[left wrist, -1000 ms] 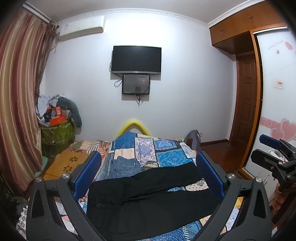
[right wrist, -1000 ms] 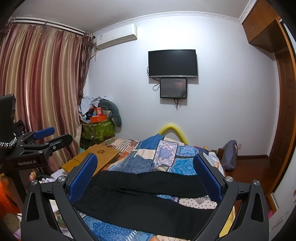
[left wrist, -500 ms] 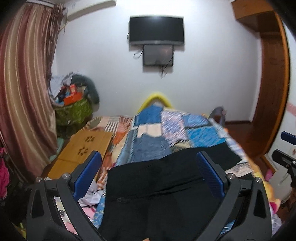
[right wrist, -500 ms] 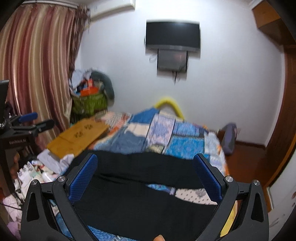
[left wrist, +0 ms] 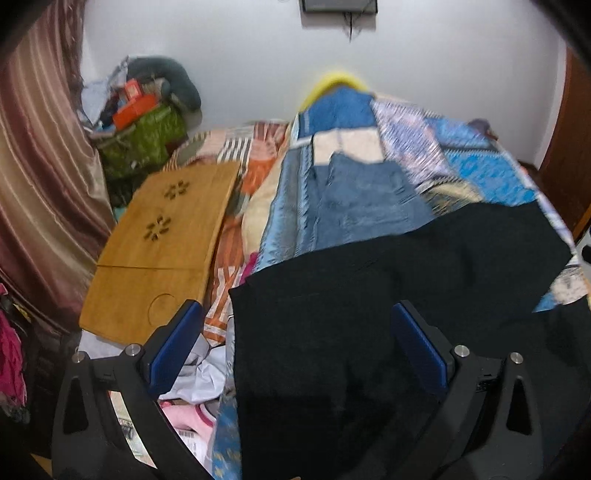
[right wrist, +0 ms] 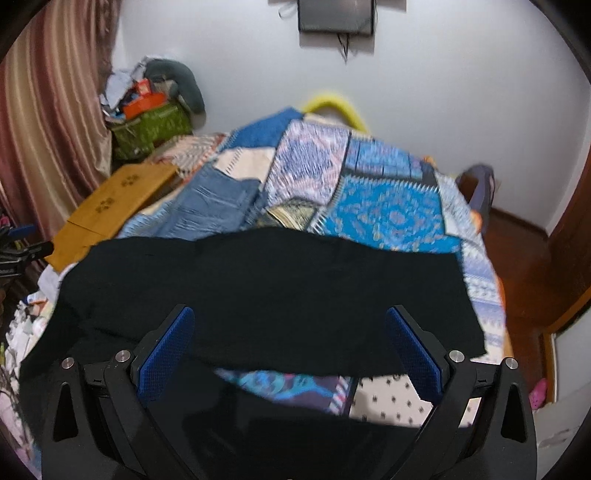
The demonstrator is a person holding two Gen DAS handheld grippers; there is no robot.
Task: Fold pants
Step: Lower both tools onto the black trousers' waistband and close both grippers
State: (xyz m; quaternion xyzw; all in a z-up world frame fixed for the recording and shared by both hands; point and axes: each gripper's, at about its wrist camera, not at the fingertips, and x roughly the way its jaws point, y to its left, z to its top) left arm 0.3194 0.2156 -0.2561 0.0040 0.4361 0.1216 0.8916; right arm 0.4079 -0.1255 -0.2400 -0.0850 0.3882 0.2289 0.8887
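- Bedroom setting: white wall [right wrist: 443, 92] at the back, a striped curtain [left wrist: 40, 177] on the left side, a wall-mounted screen [right wrist: 335, 15] at the top edge of the right wrist view.
- Patchwork quilt [right wrist: 384, 210] in blue, white and patterned squares covers the bed; a yellow curved bar [right wrist: 334, 105] shows past its far end.
- Black pants [right wrist: 266, 288] lie spread flat across the near part of the quilt, waist toward the left, legs toward the right. In the left wrist view the pants [left wrist: 369, 314] fill the lower centre.
- Folded blue jeans [left wrist: 365, 199] rest on the quilt just beyond the black pants.
- Wooden lap tray [left wrist: 162, 251] with flower cut-outs lies left of the bed, near a green bag [left wrist: 147, 138] piled with items.
- Left gripper [left wrist: 295, 350]: fingers spread wide, holding nothing, above the waist end.
- Right gripper [right wrist: 288, 350]: fingers spread wide, holding nothing, above the legs.
- Both views are motion-blurred.
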